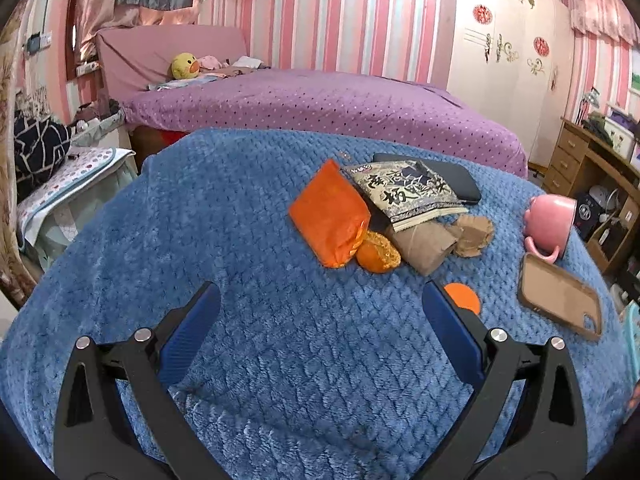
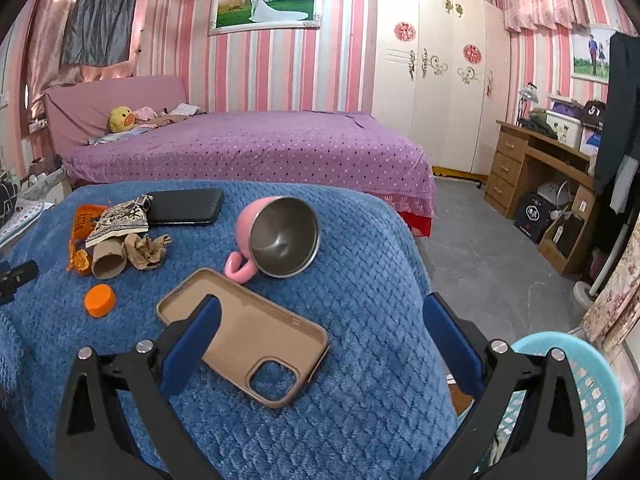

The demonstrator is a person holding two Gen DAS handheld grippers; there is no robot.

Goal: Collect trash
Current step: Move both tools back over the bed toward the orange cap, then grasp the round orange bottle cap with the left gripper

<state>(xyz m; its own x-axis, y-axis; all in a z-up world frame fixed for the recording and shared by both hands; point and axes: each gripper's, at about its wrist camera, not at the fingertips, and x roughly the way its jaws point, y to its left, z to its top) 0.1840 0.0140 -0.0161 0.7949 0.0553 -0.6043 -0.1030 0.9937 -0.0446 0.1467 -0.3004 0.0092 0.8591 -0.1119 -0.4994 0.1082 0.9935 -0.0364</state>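
Hovering over the blue quilted blanket (image 1: 280,360), both grippers are sitting wide open and holding nothing; collection looks not yet begun, judging by the trash pile lying undisturbed.

Left gripper (image 1: 320,304) is facing the pile straight ahead: orange snack wrapper (image 1: 330,216) just ahead, printed black-and-white packet (image 1: 404,192) beyond it to the right, cardboard tube (image 1: 420,246) lying ahead-right, crumpled brown paper (image 1: 474,234) further right, orange peel (image 1: 378,256) touching the wrapper's near end, orange bottle cap (image 1: 464,298) just beside the right finger.

Right gripper (image 2: 318,316) is hanging above the tan phone case (image 2: 248,336), its left finger overlapping the case in view. Tipped pink mug (image 2: 276,236) is lying just ahead, black phone (image 2: 184,206) farther ahead-left; these look like keepers, not trash. Turquoise basket (image 2: 592,392) is sitting low to the right, off the blanket edge, likely the bin.

Next move probably calling for the left gripper closing on the wrapper or cap, then carrying it rightward to the basket; soft blanket may be bunching under the fingers.

Room: purple dotted bed (image 2: 260,148) far ahead, pink striped walls, cream wardrobe (image 2: 436,80), wooden desk (image 2: 532,176) at right.
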